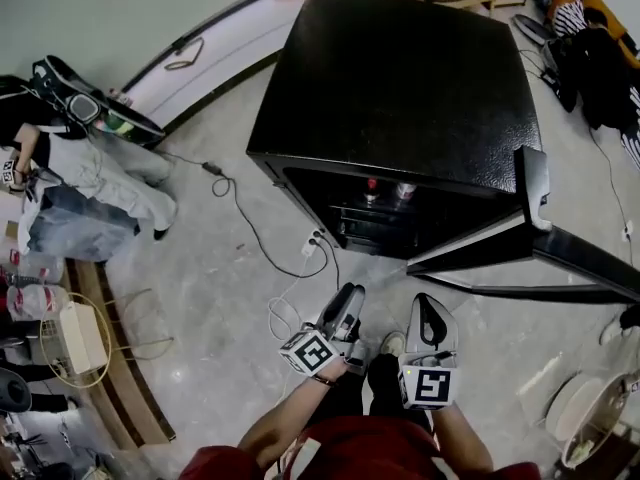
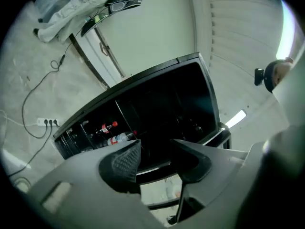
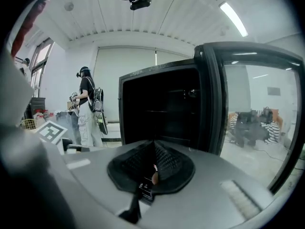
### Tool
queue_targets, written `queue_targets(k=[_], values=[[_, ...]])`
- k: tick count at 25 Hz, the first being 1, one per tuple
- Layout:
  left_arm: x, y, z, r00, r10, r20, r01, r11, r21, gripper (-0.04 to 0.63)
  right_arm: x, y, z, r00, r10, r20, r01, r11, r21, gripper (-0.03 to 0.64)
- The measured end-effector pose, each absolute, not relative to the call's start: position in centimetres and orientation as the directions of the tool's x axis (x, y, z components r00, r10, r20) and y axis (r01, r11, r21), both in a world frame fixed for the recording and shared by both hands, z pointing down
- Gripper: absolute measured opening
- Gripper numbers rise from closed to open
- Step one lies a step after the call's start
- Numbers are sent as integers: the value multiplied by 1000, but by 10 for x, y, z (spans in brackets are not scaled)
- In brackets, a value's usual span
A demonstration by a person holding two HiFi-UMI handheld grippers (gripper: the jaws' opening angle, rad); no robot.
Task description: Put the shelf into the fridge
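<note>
A black fridge stands on the floor in front of me, its door swung open to the right. Inside, dark shelf racks are dimly visible, with two bottles lying on one; I cannot single out a separate shelf. In the left gripper view the bottles lie in the fridge's left part. My left gripper is held before the opening, jaws open with nothing between them. My right gripper is beside it, pads together, holding nothing.
A power strip with cables lies on the floor just left of the fridge's front. A person stands at the left by a curved wall. A wire basket sits at the left, and a fan-like object at the bottom right.
</note>
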State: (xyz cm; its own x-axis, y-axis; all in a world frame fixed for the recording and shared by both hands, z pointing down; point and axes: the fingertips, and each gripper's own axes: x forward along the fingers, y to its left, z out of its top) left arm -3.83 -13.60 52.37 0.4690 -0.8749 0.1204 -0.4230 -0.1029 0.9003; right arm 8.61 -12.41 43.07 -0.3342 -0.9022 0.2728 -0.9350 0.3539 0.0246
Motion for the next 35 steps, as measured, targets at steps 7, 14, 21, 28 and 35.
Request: queue_targets(k=[7, 14, 21, 28, 35], values=[[-93, -118, 458, 421, -897, 132, -656, -201, 727, 186, 85, -111, 392, -368, -889, 274, -921, 389, 25, -2], [-124, -124, 375, 347, -934, 82, -844, -273, 461, 179, 89, -122, 341, -355, -913, 200, -924, 375, 72, -2], [-141, -138, 287, 279, -960, -12, -959, -279, 50, 155, 90, -146, 284, -347, -936, 52, -929, 351, 114, -2], [-134, -148, 237, 248, -962, -110, -969, -247, -28, 133, 95, -158, 245, -328, -944, -43, -939, 321, 122, -2], [-116, -154, 231, 253, -959, -128, -967, -254, -11, 96, 99, -152, 243, -324, -945, -43, -942, 318, 112, -2]])
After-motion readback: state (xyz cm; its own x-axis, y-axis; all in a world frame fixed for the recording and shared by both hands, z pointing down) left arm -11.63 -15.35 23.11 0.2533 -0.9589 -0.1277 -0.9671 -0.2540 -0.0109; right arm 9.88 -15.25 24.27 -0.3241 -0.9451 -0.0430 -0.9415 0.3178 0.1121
